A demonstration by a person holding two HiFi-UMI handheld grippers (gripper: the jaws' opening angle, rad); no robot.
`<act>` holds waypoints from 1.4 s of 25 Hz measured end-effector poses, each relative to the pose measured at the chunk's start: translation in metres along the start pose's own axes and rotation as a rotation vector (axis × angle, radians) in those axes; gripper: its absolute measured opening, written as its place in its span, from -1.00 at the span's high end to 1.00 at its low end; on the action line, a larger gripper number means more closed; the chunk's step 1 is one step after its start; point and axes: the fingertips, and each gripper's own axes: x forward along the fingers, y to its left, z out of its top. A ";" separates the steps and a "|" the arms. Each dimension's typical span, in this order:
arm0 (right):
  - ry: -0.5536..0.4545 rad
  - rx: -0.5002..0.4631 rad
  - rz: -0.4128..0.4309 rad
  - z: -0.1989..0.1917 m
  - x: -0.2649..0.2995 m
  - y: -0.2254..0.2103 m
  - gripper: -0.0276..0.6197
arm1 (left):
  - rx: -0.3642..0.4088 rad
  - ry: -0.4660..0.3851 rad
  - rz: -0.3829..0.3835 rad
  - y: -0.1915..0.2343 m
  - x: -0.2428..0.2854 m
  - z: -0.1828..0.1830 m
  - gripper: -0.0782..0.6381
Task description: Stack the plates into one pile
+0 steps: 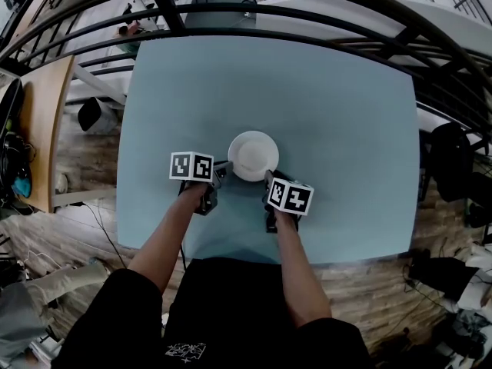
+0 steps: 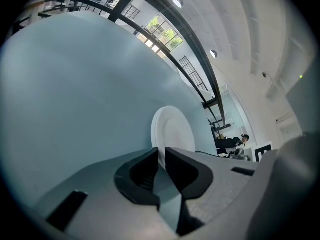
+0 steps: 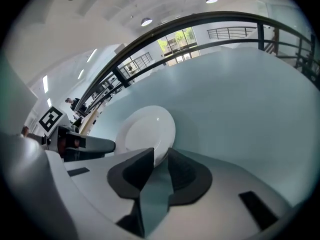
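Head view hides jaws, left hand-held gripper point(image 2: 161, 152) grasping plate point(image 2: 173, 131) rim, right hand-held gripper point(image 3: 161, 156) released

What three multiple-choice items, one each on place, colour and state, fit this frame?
1. Where is the plate?
A) at the far left corner
B) near the middle of the table, between the two grippers
C) on the floor

2. What colour is the plate?
A) white
B) red
C) black

3. How does the plate lie?
A) upside down
B) in pieces
C) whole, hollow side up

Answers:
1 B: the head view shows it mid-table, with the left gripper and the right gripper at its near rim.
2 A: it shows white in all three views.
3 C: its unbroken round hollow faces up in the right gripper view.
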 end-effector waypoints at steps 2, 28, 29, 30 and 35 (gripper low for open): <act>0.000 -0.004 -0.004 0.000 0.000 -0.001 0.65 | 0.009 0.004 0.005 -0.001 0.000 0.000 0.67; -0.150 0.006 0.100 0.016 -0.038 0.043 0.90 | 0.169 -0.081 0.073 0.008 -0.077 0.006 0.75; -0.162 0.005 0.111 0.017 -0.042 0.047 0.90 | 0.176 -0.087 0.075 0.008 -0.082 0.007 0.76; -0.173 0.003 0.117 0.017 -0.046 0.051 0.90 | 0.185 -0.093 0.075 0.008 -0.086 0.007 0.76; -0.249 0.000 0.116 0.021 -0.069 0.067 0.90 | 0.289 -0.118 0.087 0.005 -0.112 0.013 0.76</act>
